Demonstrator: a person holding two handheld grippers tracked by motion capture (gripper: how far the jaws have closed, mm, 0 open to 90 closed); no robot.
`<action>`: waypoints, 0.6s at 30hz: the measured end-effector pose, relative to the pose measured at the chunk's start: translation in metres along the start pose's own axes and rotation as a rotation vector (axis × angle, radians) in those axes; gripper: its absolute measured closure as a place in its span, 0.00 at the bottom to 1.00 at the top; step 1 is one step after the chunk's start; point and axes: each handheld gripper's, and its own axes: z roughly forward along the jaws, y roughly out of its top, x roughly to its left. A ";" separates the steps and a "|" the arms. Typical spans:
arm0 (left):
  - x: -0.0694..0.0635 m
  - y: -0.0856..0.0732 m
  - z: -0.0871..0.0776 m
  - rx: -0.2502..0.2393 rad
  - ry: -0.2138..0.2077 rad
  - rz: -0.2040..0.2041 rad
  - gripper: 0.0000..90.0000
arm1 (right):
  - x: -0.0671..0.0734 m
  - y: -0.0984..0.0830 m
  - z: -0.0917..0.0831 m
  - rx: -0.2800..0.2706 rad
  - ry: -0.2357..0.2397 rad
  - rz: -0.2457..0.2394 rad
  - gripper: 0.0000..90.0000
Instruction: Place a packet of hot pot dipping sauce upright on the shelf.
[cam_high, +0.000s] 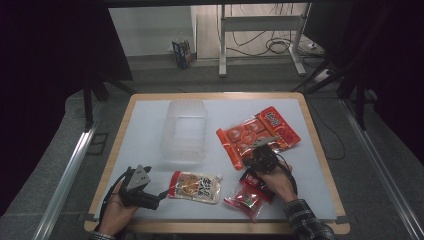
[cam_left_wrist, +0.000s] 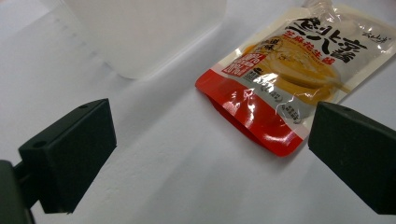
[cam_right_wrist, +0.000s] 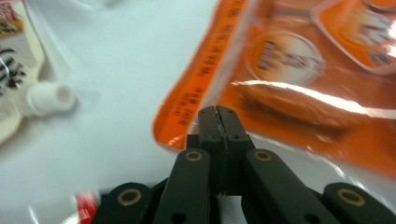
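While the right gripper (cam_high: 261, 150) sits over the near-left corner of the orange snack bag (cam_high: 257, 134), its jaws are clenched together; in the right gripper view the tips meet right at the bag's sealed edge (cam_right_wrist: 187, 100). Can't tell whether film is pinched between them or they just rest on it. Sealed corner is the sensible place to bite: flat, stiff, no contents to crush

Orange bag lies flat on the white table (cam_high: 145, 125), right of centre, just beside the clear plastic bin (cam_high: 184, 131). Bin looks like the likely drop target, hence the short haul

Left gripper (cam_high: 150, 197) is parked at the near-left of the table, jaws released and wide, nothing between them. Its own camera looks past the pads at the red bottom edge of the spouted pouch (cam_left_wrist: 289, 79), which lies flat just ahead of it, spout pointing toward the right hand. Reads as staged for that pouch, not touching it

Two small red packets (cam_high: 250, 195) lie under the right wrist, near the front edge, untouched

Risk: slick film, corner grip may slip on lift
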 end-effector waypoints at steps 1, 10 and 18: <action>0.000 0.000 0.000 0.000 0.000 0.000 0.01 | 0.000 0.000 0.000 0.000 0.000 0.000 0.98; -0.001 0.000 0.000 0.002 0.002 0.004 0.01 | 0.015 0.022 0.022 0.001 -0.013 -0.035 0.98; -0.001 0.000 0.000 0.001 0.006 0.005 0.01 | 0.015 0.027 0.030 -0.028 0.005 -0.021 0.98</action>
